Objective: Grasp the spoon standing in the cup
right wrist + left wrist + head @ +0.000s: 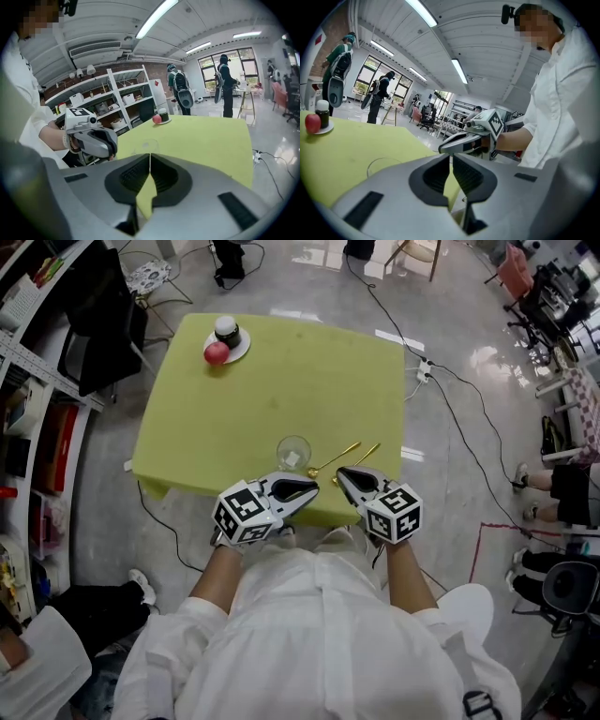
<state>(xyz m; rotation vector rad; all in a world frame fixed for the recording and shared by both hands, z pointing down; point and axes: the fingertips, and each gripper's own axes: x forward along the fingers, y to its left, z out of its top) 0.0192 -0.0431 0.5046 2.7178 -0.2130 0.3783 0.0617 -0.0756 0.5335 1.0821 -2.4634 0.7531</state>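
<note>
Two slim gold spoons lie flat and slanted on a yellow-green tabletop, just right of a clear glass cup near its front edge. No spoon seems to stand in the cup from the head view, though the glass is small and hard to read. The spoon nearer the cup has its lower end close beside the cup's base. The other lies near the tip of the right gripper. The person stands at the front edge and holds both grippers low over it. The right gripper's fingers are pressed together with nothing between them. The left gripper hovers beside the cup, its fingers likewise closed and empty. At the far corner, well apart, a white plate carries a red apple and a dark jar with a pale lid. Each spoon looks like thin polished metal, so it is likely light, stiff and slippery, and lying flat it offers little edge to pinch. The best hold is probably across the narrow handle, about midway or toward its raised end, with the fingers first spread and then closed squarely so it does not skid away. The cup is probably light and breakable, so a knock could tip it.
</note>
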